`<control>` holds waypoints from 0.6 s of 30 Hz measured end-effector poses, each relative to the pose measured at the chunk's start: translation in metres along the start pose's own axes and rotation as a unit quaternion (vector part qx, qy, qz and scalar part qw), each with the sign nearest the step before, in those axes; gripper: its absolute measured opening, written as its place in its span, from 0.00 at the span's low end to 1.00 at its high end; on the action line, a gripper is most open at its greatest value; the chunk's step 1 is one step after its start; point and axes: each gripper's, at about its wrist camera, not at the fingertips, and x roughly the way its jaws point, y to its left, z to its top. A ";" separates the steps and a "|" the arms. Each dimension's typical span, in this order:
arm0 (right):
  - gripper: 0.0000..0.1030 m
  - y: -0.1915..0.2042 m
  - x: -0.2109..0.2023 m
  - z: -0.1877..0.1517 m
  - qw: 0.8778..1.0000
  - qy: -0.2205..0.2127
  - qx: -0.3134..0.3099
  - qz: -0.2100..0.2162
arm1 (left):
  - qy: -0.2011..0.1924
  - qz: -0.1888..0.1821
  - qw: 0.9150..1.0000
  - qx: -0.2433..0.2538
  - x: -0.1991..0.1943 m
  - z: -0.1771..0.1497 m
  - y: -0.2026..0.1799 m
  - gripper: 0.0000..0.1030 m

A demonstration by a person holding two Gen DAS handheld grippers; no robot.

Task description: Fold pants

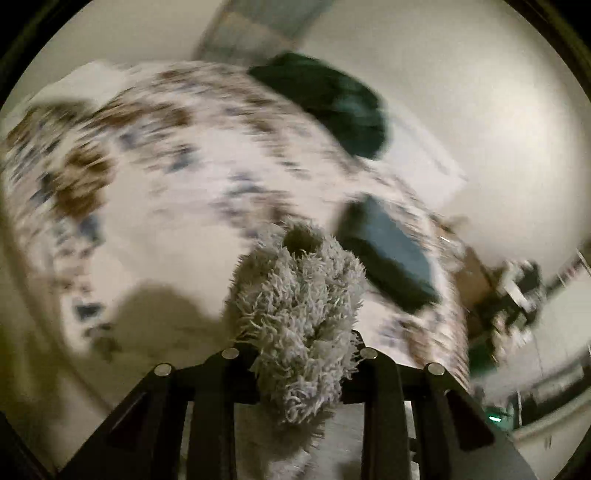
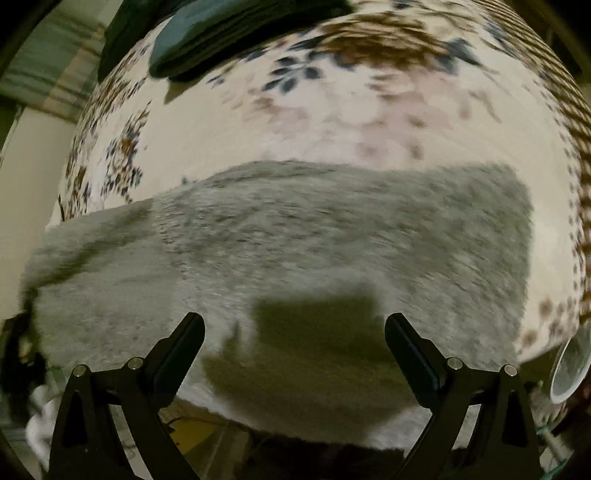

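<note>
The pants are grey and fluffy. In the right wrist view they (image 2: pixel 314 236) lie spread flat across the flowered bedcover, reaching to the near edge. My right gripper (image 2: pixel 295 328) is open and empty just above their near edge, and its shadow falls on the fabric. In the left wrist view my left gripper (image 1: pixel 299 354) is shut on a bunched part of the pants (image 1: pixel 299 306), which sticks up between the fingers and hides the tips. The view is blurred by motion.
The bedcover (image 2: pixel 332 122) is white with brown and blue flowers. Dark green folded clothes (image 2: pixel 221 33) lie at its far side, also in the left wrist view (image 1: pixel 332 103) (image 1: pixel 388 254). A clear round container (image 2: pixel 569 369) stands at the right edge.
</note>
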 end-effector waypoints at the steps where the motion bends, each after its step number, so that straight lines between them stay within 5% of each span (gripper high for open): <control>1: 0.97 -0.009 -0.005 -0.002 1.000 -0.005 0.010 0.002 | 0.006 -0.014 1.000 0.015 0.000 -0.003 -0.021 0.23; 4: 0.97 -0.046 -0.026 -0.008 0.999 -0.025 0.045 0.008 | 0.033 -0.069 0.994 0.072 0.006 -0.030 -0.097 0.23; 9: 0.97 -0.120 -0.062 -0.022 0.993 -0.052 0.105 0.000 | 0.107 -0.129 0.974 0.152 0.041 -0.110 -0.198 0.23; 14: 0.97 -0.196 -0.089 -0.040 0.985 -0.065 0.157 -0.022 | 0.179 -0.137 0.950 0.215 0.084 -0.201 -0.265 0.23; 18: 0.97 -0.247 -0.105 -0.055 0.978 -0.068 0.197 -0.035 | 0.235 -0.093 0.932 0.260 0.115 -0.255 -0.287 0.29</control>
